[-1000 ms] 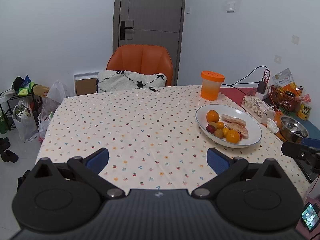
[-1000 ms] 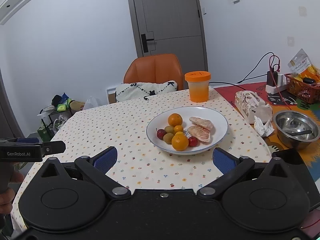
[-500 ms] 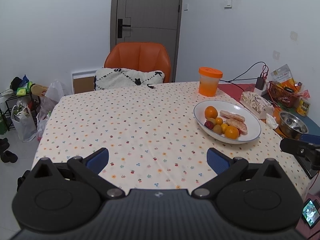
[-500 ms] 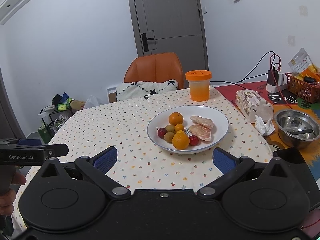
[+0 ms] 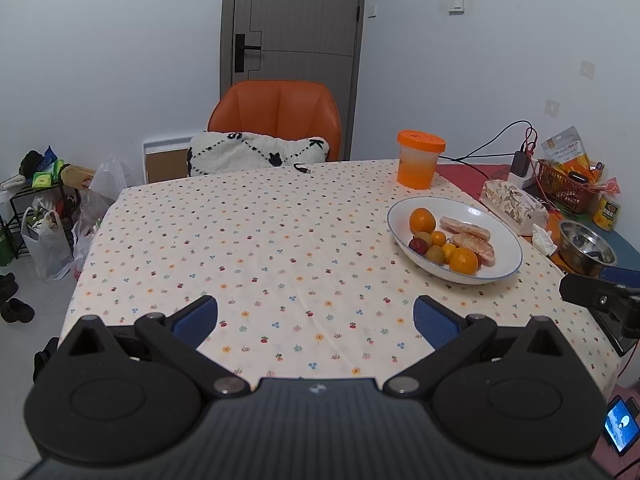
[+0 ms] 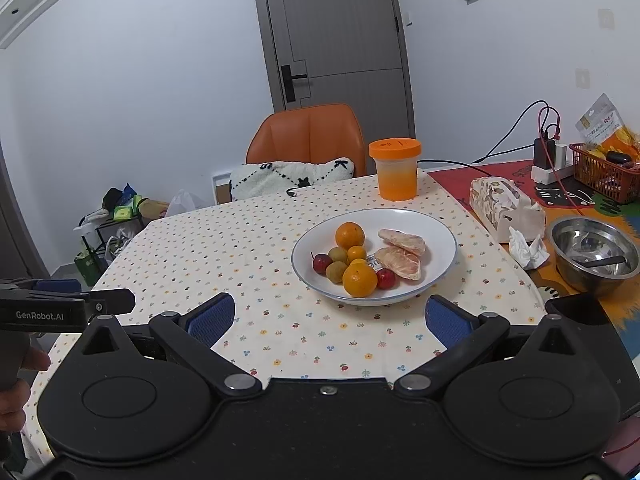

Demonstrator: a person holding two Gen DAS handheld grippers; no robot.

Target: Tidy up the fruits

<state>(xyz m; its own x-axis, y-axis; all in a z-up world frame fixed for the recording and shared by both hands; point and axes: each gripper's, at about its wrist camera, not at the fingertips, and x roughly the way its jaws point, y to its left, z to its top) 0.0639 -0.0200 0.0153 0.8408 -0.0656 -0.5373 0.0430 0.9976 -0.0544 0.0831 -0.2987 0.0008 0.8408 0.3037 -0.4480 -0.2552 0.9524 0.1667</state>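
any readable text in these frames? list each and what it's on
"GenRobot.AI": on the side of the left tongs, seen from the right wrist view.
Snack bag: print too small to read.
Yellow can: label too blurred to read.
Phone screen: nothing legible.

The left gripper [image 5: 315,318] sits low in its frame, blue pads spread wide with nothing between them. The right gripper [image 6: 326,318] is likewise spread and empty. A hand [image 6: 18,380] shows at the lower left edge of the right view, wrapped round the left gripper's handle.
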